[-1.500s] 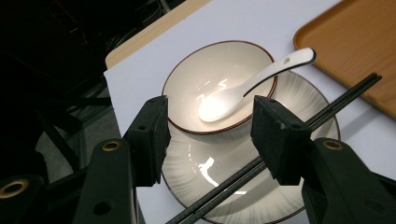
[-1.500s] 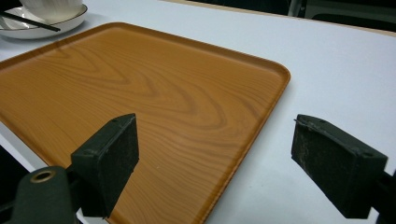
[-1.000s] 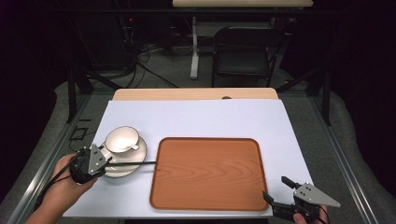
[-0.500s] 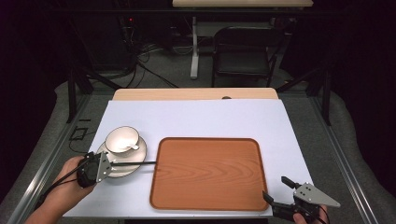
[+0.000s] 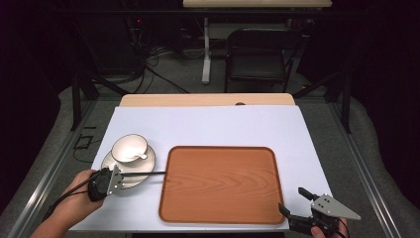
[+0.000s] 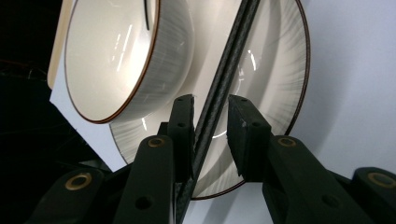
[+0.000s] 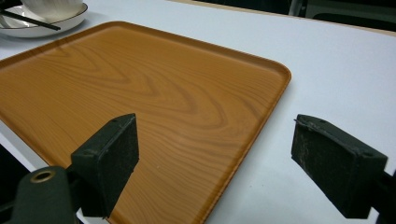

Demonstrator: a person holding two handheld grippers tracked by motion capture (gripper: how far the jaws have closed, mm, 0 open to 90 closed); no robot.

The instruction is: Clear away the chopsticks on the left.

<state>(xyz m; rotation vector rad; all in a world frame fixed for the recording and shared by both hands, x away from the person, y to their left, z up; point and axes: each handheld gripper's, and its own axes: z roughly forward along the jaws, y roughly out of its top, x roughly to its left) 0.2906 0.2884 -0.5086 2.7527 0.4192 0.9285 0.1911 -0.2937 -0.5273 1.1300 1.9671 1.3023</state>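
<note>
We keep our left gripper [image 6: 210, 116] centred on the stick [image 6: 223, 79] and square to it, so that it is not knocked off the saucer [image 6: 275, 84] or against the cup [image 6: 121, 56]. Its jaws have just been closing; one pad looks to touch the stick, the other stands just off. The stick lies across the saucer by the cup, left of the tray [image 5: 220, 183]. Our right gripper [image 7: 215, 158] rests spread wide, empty, at the tray's near corner.

Wooden tray [image 5: 221, 184] lying flat on the white table cover [image 5: 208, 124], bare, wood grain showing. Behind the table, a dark folding chair [image 5: 255, 62] on the floor, cables [image 5: 148, 64] trailing nearby.
</note>
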